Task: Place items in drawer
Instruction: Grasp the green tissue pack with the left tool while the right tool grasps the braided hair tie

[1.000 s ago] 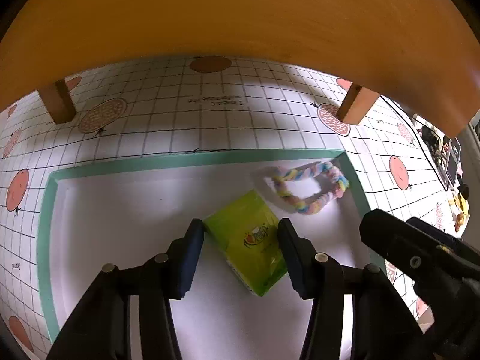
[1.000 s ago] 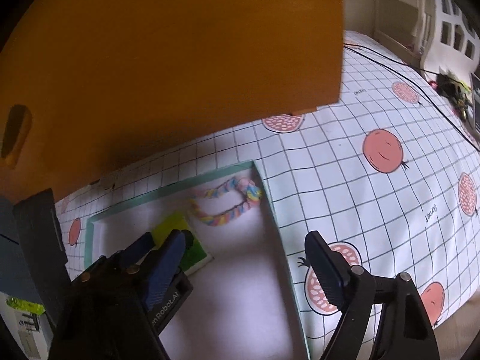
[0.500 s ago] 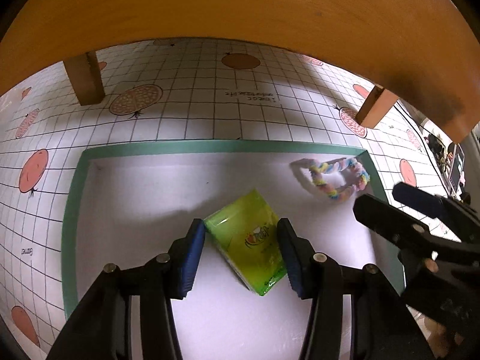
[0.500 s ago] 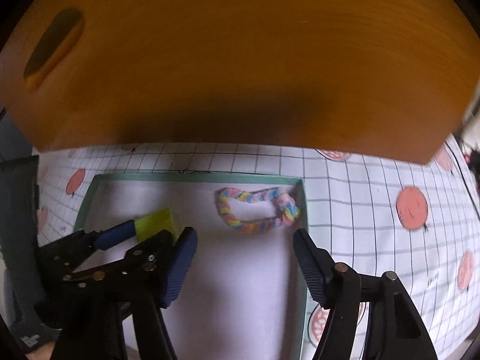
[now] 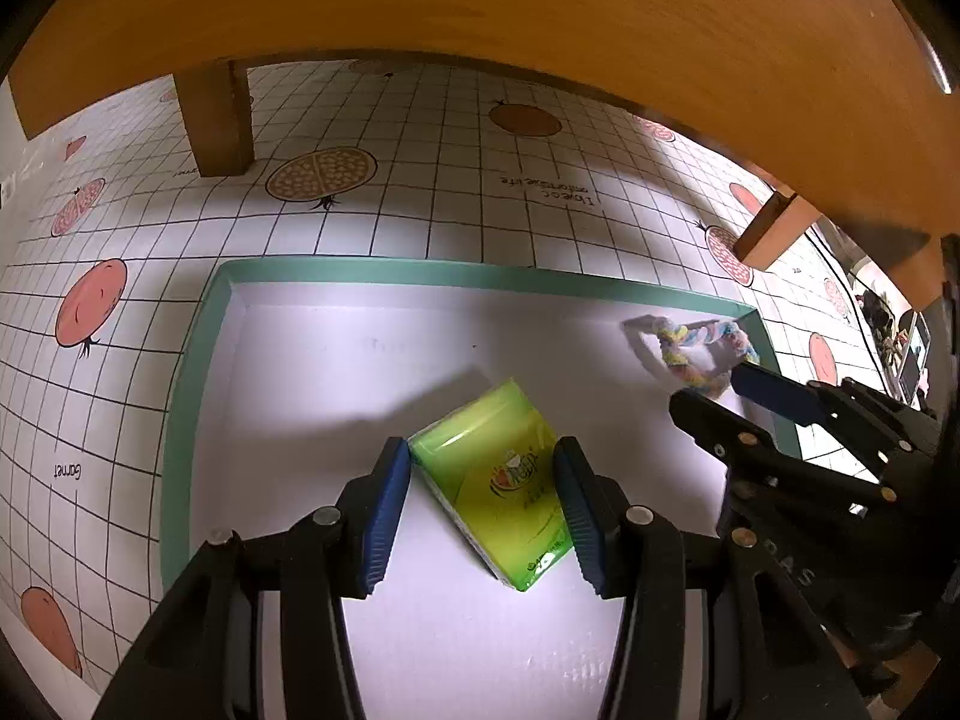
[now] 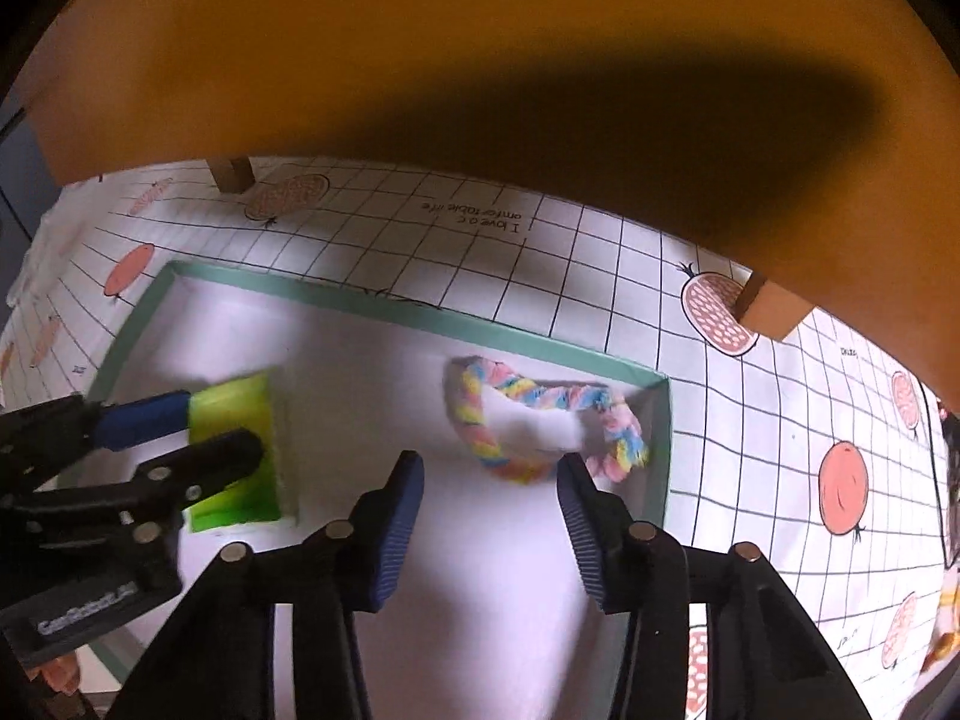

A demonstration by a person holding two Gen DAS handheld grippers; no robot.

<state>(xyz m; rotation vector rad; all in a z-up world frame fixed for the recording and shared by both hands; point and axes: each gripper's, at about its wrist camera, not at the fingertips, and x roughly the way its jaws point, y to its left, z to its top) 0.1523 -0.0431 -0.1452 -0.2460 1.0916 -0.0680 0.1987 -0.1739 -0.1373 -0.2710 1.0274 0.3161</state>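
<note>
- The left gripper (image 5: 483, 468) is clamping a green tissue pack (image 5: 495, 480) between its blue pads, one pad pressing each side, and is holding it tilted over the drawer's white floor.
- The right gripper (image 6: 489, 474) is closing its jaws with nothing pressed between them; the pastel rope ring (image 6: 540, 423) is lying just past its fingertips, its near edge dipping into the gap.
- That rope ring is resting in the far right corner of the drawer (image 5: 198, 324), close against the teal rim.
- The drawer is sitting open on a gridded cloth (image 5: 420, 198) printed with pink fruit.
- An orange wooden panel (image 6: 420, 60) is looming over the drawer, standing on short legs.
</note>
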